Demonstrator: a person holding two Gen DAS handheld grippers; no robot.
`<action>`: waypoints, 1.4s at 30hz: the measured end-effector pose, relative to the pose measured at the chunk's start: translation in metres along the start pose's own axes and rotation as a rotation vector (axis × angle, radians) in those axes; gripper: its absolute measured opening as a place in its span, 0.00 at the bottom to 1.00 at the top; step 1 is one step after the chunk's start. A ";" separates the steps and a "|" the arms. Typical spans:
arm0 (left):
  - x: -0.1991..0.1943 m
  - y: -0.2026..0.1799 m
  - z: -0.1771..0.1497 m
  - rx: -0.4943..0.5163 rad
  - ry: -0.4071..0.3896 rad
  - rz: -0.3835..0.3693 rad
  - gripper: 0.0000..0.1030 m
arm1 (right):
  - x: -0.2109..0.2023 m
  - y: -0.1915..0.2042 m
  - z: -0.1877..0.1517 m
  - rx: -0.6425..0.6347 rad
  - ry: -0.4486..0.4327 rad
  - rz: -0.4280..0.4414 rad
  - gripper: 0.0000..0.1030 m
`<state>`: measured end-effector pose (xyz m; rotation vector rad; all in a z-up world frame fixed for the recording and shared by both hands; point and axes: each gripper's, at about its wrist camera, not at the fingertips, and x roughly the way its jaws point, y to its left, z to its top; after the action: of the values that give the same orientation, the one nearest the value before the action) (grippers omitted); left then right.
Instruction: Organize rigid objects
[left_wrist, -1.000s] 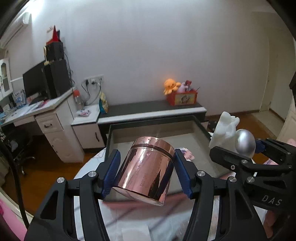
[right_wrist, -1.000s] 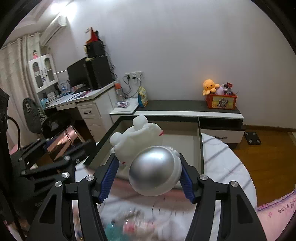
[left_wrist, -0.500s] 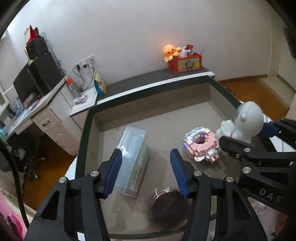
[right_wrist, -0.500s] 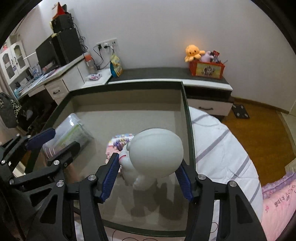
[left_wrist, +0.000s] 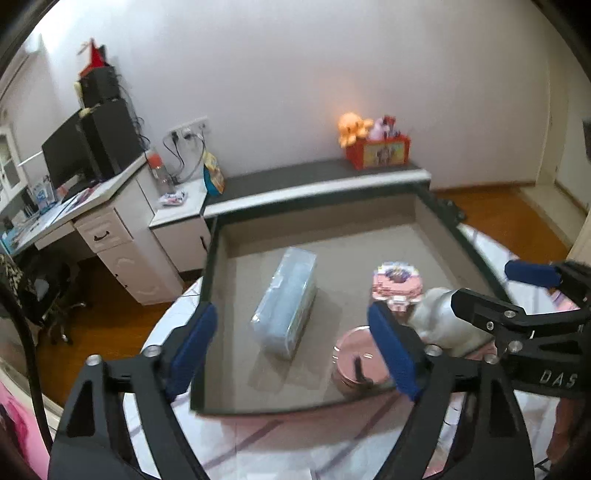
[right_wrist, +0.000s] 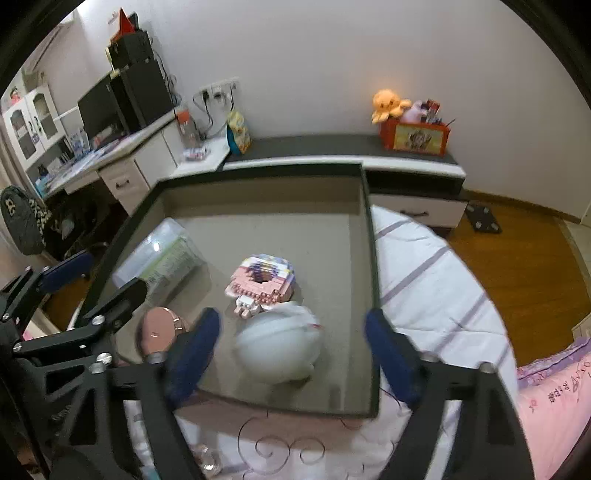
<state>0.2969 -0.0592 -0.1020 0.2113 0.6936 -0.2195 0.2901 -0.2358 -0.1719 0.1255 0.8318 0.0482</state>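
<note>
both grippers, left (left_wrist: 291, 350) and right (right_wrist: 291, 354), jaws wide, empty. copper tin (left_wrist: 356, 363) and astronaut figure (right_wrist: 279, 345) sit in tray (right_wrist: 371, 258). placement looks done; next: fetch another item.

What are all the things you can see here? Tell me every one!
Shallow dark-rimmed tray: one, grey inside, on the bed.
Shiny rose-gold metal tin: one, pink, tray's near left.
White astronaut figure: one, white, tray's near right.
Pink building-block model: one, pink, tray's middle.
Clear plastic box: one, see-through, tray's left.
Orange plush octopus: one, orange, on the far shelf.
Left gripper: open, empty.
Right gripper: open, empty.
</note>
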 end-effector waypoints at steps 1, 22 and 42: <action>-0.012 0.002 -0.003 -0.015 -0.018 -0.013 0.86 | -0.005 0.001 -0.001 0.005 -0.010 0.009 0.82; -0.244 -0.014 -0.121 -0.102 -0.490 0.193 1.00 | -0.203 0.052 -0.139 -0.076 -0.501 0.083 1.00; -0.252 -0.025 -0.160 -0.149 -0.531 0.146 1.00 | -0.232 0.059 -0.199 -0.091 -0.619 -0.051 1.00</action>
<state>0.0049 -0.0081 -0.0612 0.0541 0.1646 -0.0758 -0.0133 -0.1799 -0.1264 0.0279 0.2134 -0.0023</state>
